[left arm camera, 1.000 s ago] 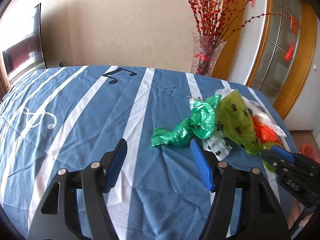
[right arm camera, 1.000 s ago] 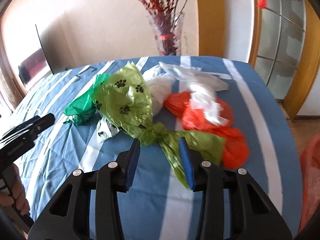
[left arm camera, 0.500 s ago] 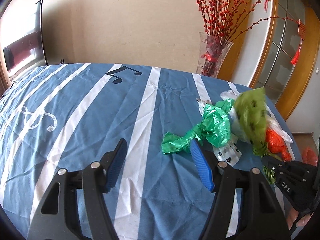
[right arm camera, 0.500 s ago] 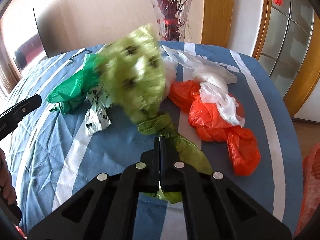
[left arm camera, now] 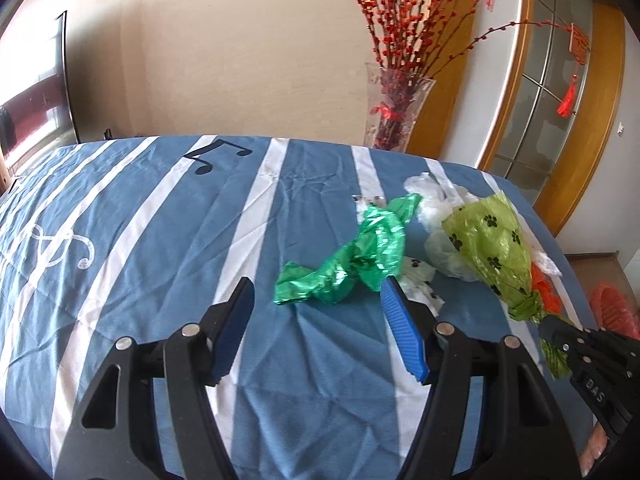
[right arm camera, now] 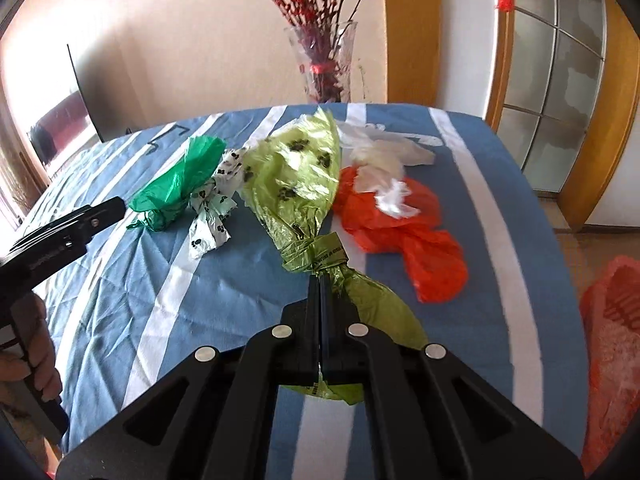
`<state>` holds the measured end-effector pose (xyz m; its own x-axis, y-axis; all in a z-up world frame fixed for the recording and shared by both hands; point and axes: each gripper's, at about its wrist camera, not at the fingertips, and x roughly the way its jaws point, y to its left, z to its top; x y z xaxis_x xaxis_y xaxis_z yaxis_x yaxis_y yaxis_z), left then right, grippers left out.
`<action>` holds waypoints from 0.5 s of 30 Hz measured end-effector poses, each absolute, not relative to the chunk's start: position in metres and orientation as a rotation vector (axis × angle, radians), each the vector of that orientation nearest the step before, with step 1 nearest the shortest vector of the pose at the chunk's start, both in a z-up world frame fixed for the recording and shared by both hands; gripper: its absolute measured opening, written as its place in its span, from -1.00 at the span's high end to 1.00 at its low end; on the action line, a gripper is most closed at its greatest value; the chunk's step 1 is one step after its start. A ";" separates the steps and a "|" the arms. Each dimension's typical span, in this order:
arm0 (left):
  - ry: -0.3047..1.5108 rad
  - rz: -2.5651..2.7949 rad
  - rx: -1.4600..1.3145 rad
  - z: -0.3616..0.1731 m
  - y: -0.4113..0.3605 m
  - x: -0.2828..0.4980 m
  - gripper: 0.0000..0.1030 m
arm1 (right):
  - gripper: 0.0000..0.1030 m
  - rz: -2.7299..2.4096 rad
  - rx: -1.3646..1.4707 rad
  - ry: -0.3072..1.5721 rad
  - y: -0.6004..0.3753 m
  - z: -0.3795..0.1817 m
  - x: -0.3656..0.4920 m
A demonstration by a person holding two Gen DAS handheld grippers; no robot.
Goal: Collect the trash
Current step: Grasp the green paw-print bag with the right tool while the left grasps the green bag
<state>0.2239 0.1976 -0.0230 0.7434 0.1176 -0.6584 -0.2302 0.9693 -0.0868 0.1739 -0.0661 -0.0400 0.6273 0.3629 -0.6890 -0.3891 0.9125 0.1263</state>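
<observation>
The lime bag (right arm camera: 296, 176), printed with black paws, is pinched at its knotted neck by the right gripper (right arm camera: 320, 280), whose jaws are clamped flat together on the plastic just behind the knot. Gripping there makes sense: the knot is the one firm, narrow spot, so the puffed body can hang free without slipping out. The bag's body tilts up off the cloth (right arm camera: 224, 304), its loose tail trailing back under the jaws.

Just beside it on one side lie the orange bag (right arm camera: 404, 232) with a white bag (right arm camera: 384, 160) partly over it, and on the other a small paw-print scrap (right arm camera: 212, 208) and the green bag (right arm camera: 176, 184). All sit bunched near the table's far right edge.

The left gripper (left arm camera: 316, 320) hovers over the cloth with jaws standing wide and nothing between them; the green bag lies just ahead of its tips, probably the next pick.

A red mesh bin (right arm camera: 616, 344), partly visible off the table's right edge, looks like the likely drop point.
</observation>
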 end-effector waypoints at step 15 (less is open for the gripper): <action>0.759 0.191 -0.098 -0.031 0.170 0.258 -0.18 | 0.98 0.387 0.050 0.732 -0.123 -0.022 0.141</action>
